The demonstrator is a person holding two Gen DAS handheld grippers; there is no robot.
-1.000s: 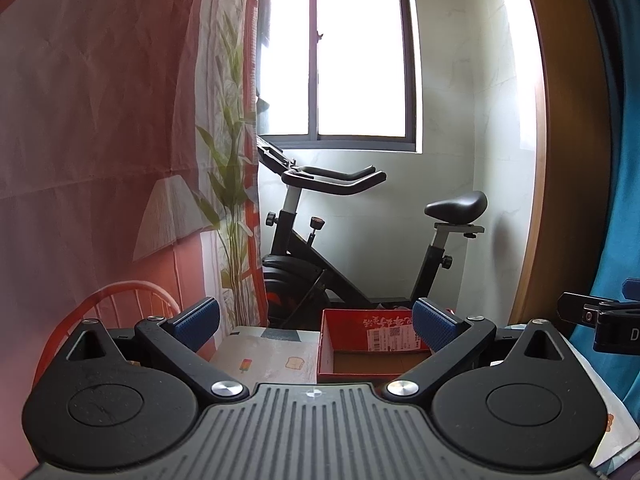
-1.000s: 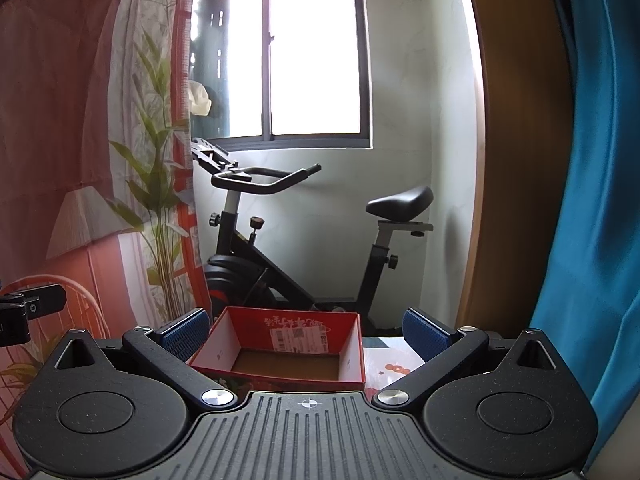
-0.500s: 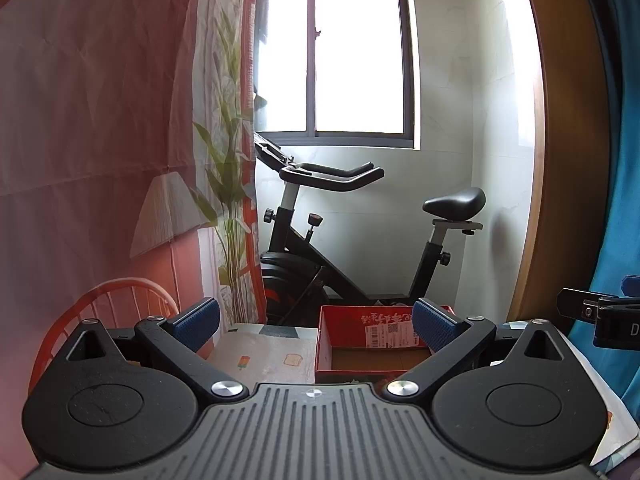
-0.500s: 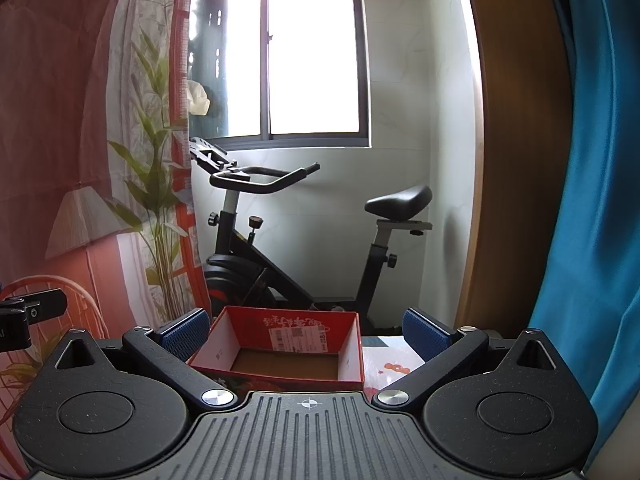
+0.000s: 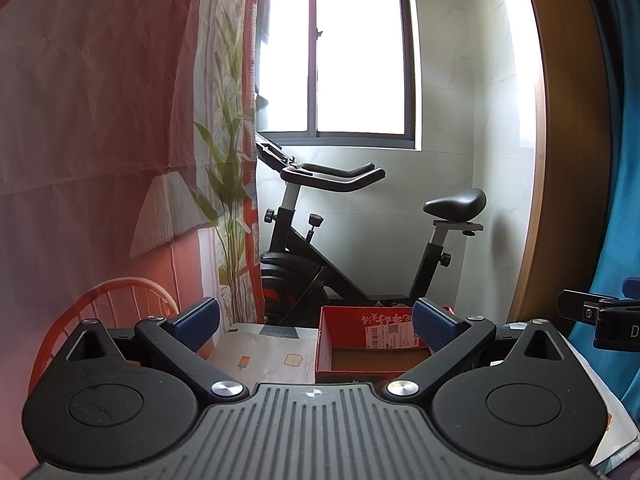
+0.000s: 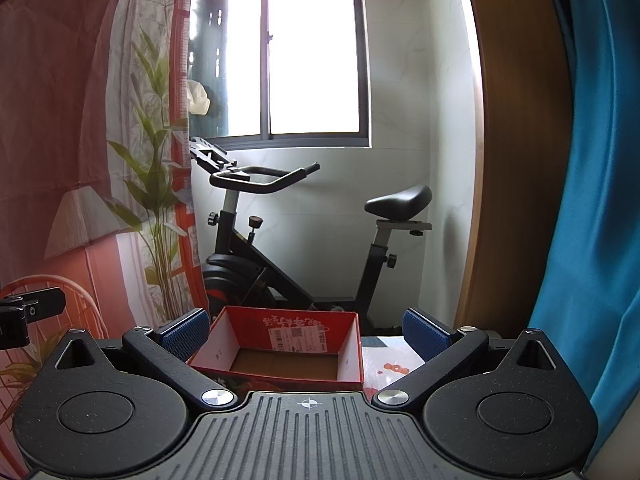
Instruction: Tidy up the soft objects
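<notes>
A red cardboard box (image 5: 370, 340) with a white label inside its far wall stands empty on a table with a printed cloth (image 5: 272, 354). The same red box (image 6: 280, 348) lies straight ahead in the right wrist view. My left gripper (image 5: 316, 322) is open above the table's near side, with nothing between its blue pads. My right gripper (image 6: 306, 330) is open too, held above the near side of the box. The right gripper's tip (image 5: 592, 314) shows at the right edge of the left wrist view. No soft object is in view.
An exercise bike (image 6: 288, 248) stands behind the table under a window (image 6: 316, 52). A printed curtain with plants (image 5: 224, 160) hangs on the left, a blue curtain (image 6: 592, 200) on the right. A red chair back (image 5: 108, 304) stands left of the table.
Both views have drifted slightly; the box and table sit a little lower and closer in the left view. Both grippers stay open and empty.
</notes>
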